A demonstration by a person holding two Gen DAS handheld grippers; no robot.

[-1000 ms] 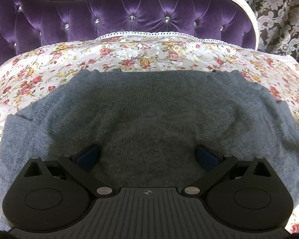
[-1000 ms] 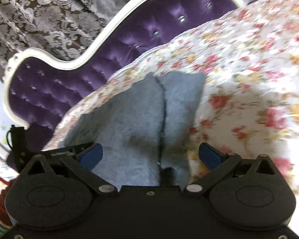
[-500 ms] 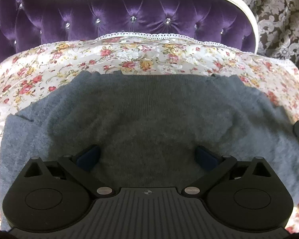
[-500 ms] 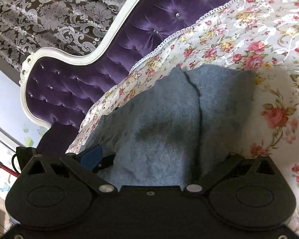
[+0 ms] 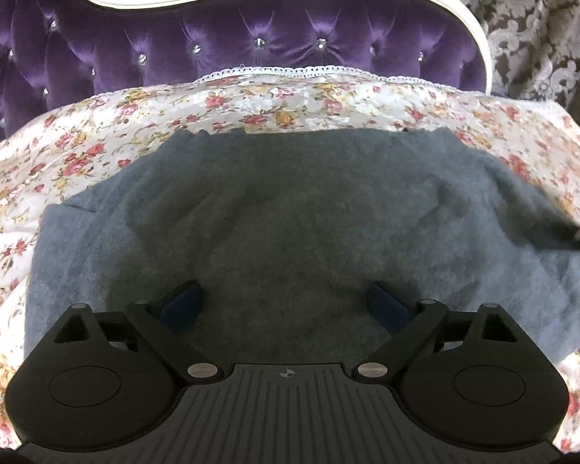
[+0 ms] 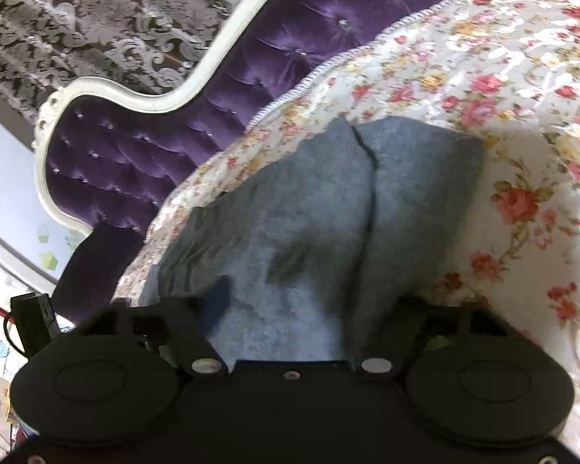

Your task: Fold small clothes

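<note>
Right gripper (image 6: 290, 301) jaws now closing, far pad seemingly under sweater (image 6: 309, 212).

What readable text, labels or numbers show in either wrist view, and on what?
None readable.
Left tongs body: a small crosshair mark only, no lettering.
Grey sweater, floral bedspread, purple headboard: patterns only, no text or tag showing.
Right wrist view, far left edge: coloured shapes on the wall, too blurred to tell whether any is writing.
</note>
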